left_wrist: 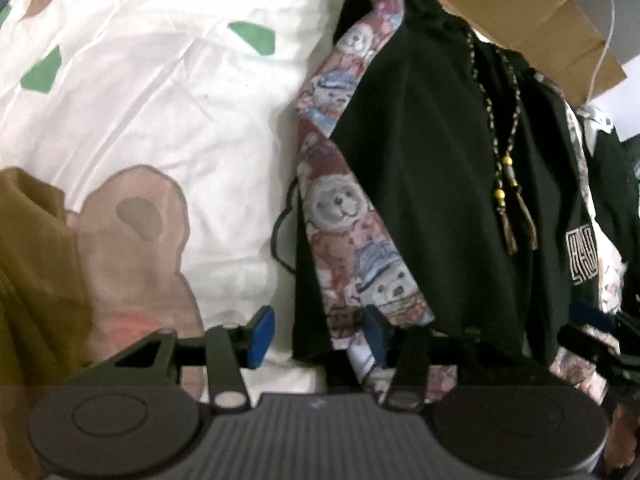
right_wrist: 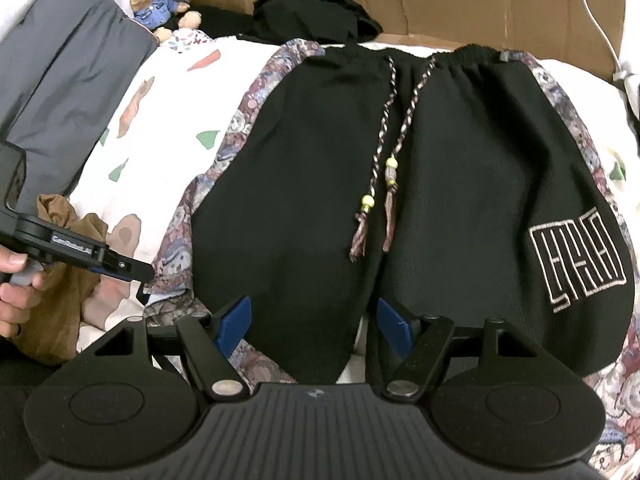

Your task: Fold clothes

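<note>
Black shorts (right_wrist: 320,168) with teddy-bear print side panels (left_wrist: 340,208), a braided drawstring (right_wrist: 384,184) and a white stitched logo (right_wrist: 576,260) lie flat on a white bed sheet (left_wrist: 160,100). My left gripper (left_wrist: 319,336) points down at the left leg's printed edge. Its jaws are open, with the hem's corner and bare sheet between the blue pads (left_wrist: 262,336), which do not press on anything. The left gripper (right_wrist: 120,266) also shows at the shorts' left side in the right wrist view, held by a hand (right_wrist: 12,276). My right gripper (right_wrist: 315,326) is open over the left leg's lower hem.
A brown garment (left_wrist: 28,264) lies bunched at the sheet's left. Flattened cardboard (right_wrist: 480,4) and a crumpled black garment (right_wrist: 312,12) lie behind the shorts. A grey cushion (right_wrist: 68,72) and a small toy bear (right_wrist: 156,4) are at the far left. A white cable (right_wrist: 600,24) runs at the right.
</note>
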